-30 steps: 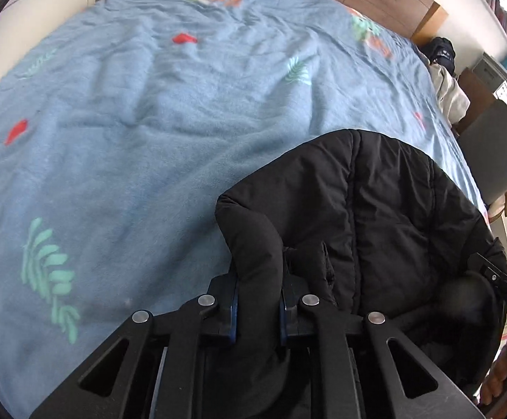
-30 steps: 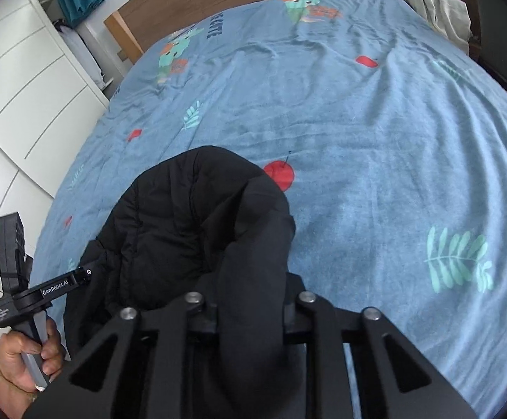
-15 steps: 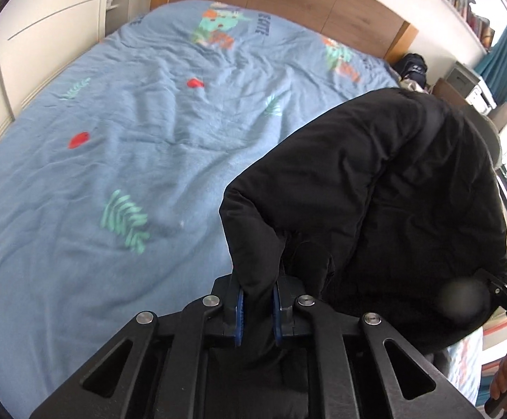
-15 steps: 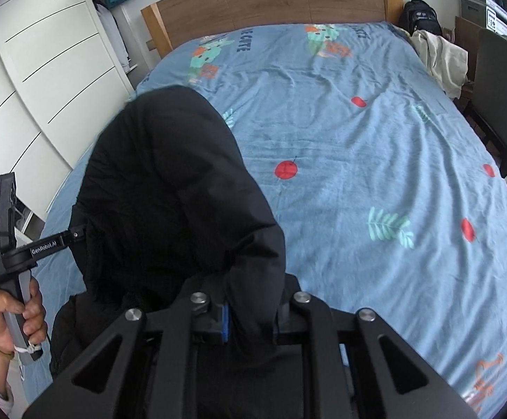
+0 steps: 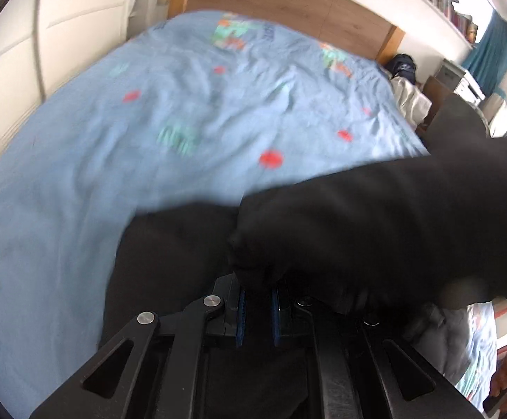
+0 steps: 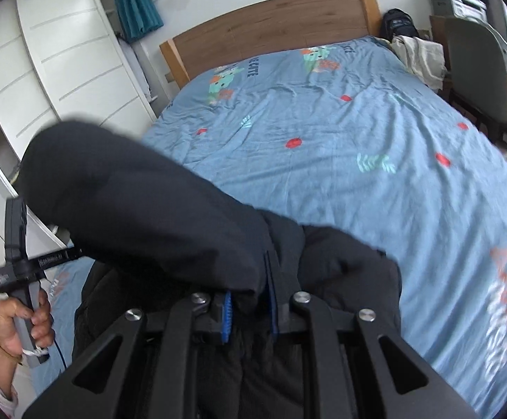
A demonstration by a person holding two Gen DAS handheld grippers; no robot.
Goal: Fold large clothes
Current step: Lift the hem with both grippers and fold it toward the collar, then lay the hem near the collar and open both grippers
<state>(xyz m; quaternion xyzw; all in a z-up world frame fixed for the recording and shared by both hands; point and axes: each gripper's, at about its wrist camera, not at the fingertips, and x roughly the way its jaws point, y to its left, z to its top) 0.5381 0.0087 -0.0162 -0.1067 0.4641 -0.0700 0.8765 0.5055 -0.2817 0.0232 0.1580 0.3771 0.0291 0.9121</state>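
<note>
Blue patterned bed (image 6: 375, 181) with wooden headboard (image 6: 270, 24) is seen below. Black jacket (image 6: 155, 216) is held up above it, pinched by left gripper (image 5: 257, 309) fingers and right gripper (image 6: 250, 314) fingers, stretched between both.

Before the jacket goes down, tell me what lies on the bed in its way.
Nothing visible does. The black jacket hangs clamped in the left gripper and the right gripper, above the blue bedspread, which shows bare ahead. The beige clothes lie off at the far corner by the chair.
</note>
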